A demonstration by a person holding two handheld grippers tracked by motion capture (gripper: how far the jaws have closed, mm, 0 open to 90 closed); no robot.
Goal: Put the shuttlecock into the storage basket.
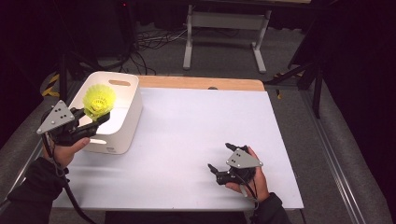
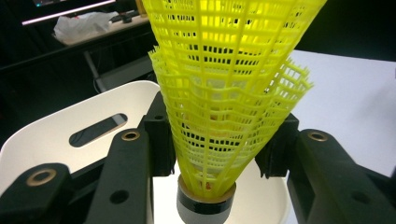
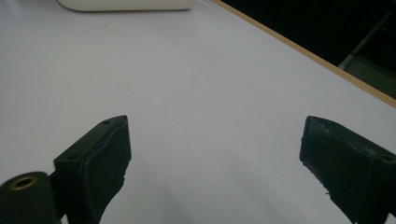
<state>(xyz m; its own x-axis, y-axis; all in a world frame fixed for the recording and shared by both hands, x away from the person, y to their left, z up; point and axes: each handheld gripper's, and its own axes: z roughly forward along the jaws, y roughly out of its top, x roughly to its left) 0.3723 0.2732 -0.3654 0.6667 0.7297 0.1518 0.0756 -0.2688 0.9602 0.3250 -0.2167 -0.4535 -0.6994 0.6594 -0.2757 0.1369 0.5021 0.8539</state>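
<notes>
Left gripper (image 1: 95,116) raised, jaws clamped; right gripper (image 1: 219,161) low, jaws wide.

Yellow plastic mesh shuttlecock (image 2: 229,93) with matt skirt; smooth, slightly glossy white plastic bin (image 1: 122,122); matt white tabletop (image 1: 196,135) edged in wood.

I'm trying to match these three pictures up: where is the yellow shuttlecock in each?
High view: the shuttlecock sits at upper left, in the left gripper, over the white bin.
Left gripper view: centre, between the jaws.
Right gripper view: not in it.
Shared landmark: the white bin.
</notes>
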